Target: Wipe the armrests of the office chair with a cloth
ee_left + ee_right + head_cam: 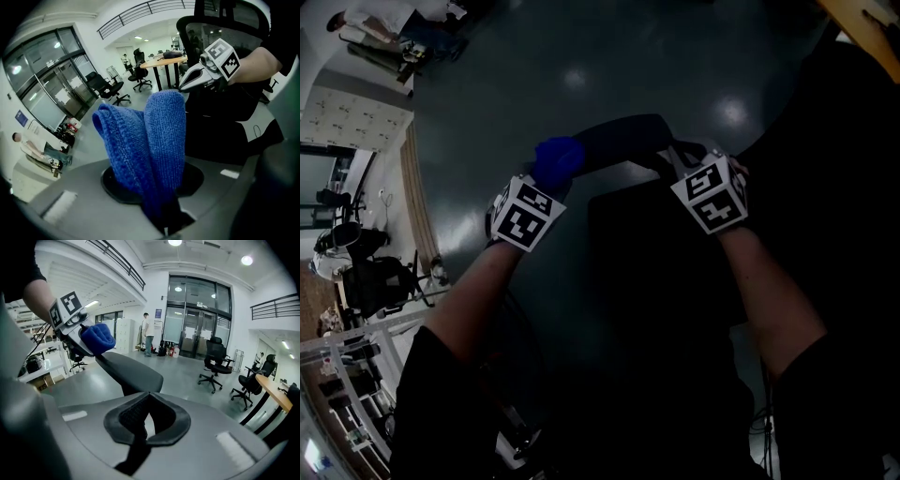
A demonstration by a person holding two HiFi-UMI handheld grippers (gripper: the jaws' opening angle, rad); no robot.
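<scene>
Cloth [157,140] pinched in left tongs [164,222] at armrest [129,369] end | right tongs [146,394] pressed together | open floor [187,376] beyond.

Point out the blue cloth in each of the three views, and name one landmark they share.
Head view: cloth, upper centre-left, at the armrest's left end.
Left gripper view: centre, pinched in the left tongs.
Right gripper view: upper left, at the armrest's far end.
Shared landmark: the office chair, backrest in the left gripper view, armrest in the others.
</scene>
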